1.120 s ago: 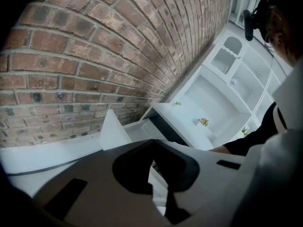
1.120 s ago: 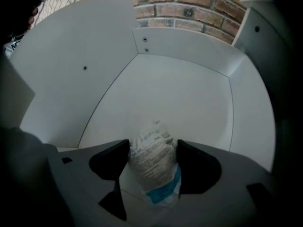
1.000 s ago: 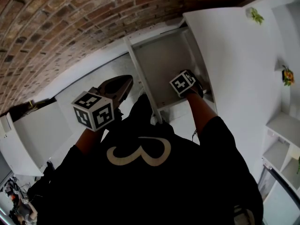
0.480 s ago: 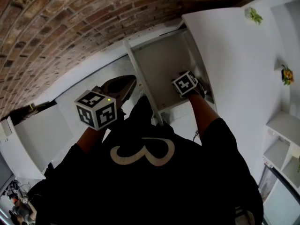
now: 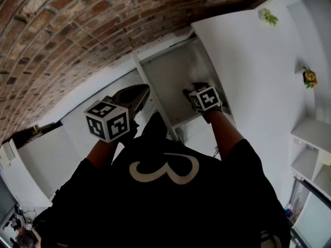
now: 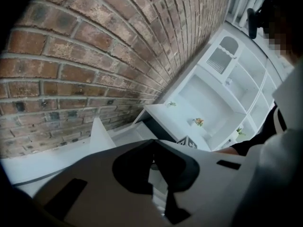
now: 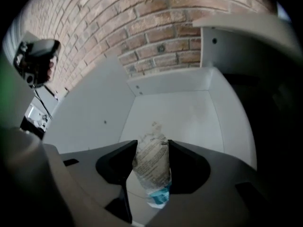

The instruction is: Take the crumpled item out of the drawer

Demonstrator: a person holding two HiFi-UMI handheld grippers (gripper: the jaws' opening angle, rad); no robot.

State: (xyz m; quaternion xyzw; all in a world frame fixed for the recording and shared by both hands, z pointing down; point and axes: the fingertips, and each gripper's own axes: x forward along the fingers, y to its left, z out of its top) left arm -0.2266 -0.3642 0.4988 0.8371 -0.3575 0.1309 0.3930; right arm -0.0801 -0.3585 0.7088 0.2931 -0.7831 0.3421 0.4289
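Observation:
The crumpled item, a wad of printed paper with a blue bit at its lower end, stands upright between the jaws of my right gripper, which press on both its sides. It hangs over the bare white floor of the open drawer. In the head view my right gripper is inside the drawer near its front right, and it hides the item. My left gripper is held outside the drawer to the left. Its jaws meet at the tips with nothing between them.
A brick wall runs behind the white cabinet. The cabinet top right of the drawer carries small plants. White shelves stand at the far right. A white panel juts out at the left.
My right gripper has shifted a little away from the drawer's right wall toward its middle. The left gripper has stayed roughly where it was.

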